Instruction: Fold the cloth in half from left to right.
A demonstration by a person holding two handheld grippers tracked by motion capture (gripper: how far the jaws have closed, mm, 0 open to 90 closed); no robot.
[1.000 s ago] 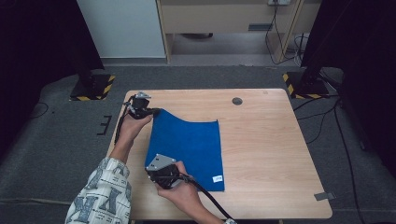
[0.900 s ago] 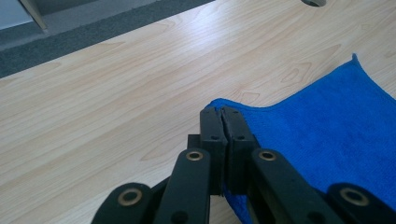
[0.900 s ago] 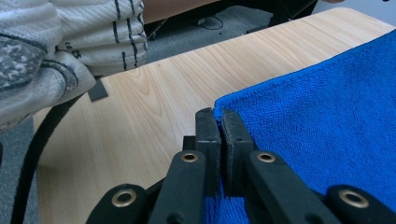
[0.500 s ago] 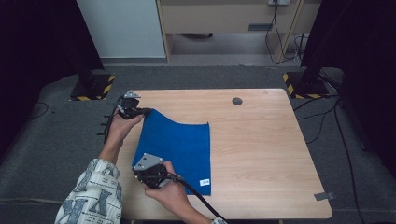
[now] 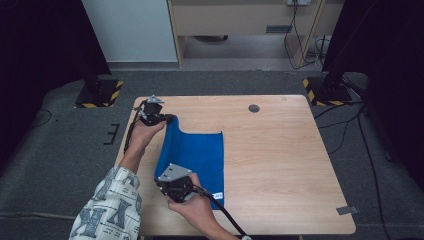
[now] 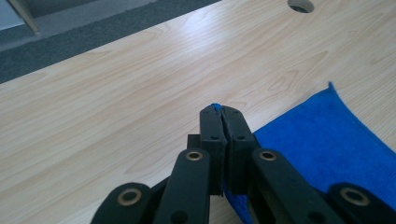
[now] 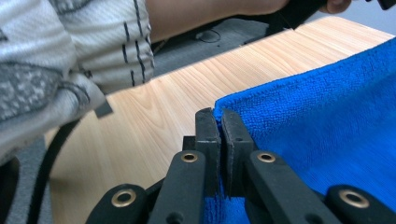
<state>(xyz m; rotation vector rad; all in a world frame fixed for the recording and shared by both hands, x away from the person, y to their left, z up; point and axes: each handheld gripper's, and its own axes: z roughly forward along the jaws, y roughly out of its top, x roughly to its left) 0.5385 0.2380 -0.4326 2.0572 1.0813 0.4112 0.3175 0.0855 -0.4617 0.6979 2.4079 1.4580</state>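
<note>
Plainly blue cloth (image 5: pixel 197 152), plush, left edge lifted, perhaps tagged

Blue terry cloth (image 5: pixel 197 152) on the wooden table, left edge lifted, right part flat.

blue cloth (image 6: pixel 322 158) cut off at right & bottom edges in left gripper view, its pinched corner mostly hidden btwn jaws, sleeve (image 7: pixel 51 60) blurred & cropped at top-left in right gripper view, cloth's small white tag (image 5: pixel 217 195) unreadable
</note>
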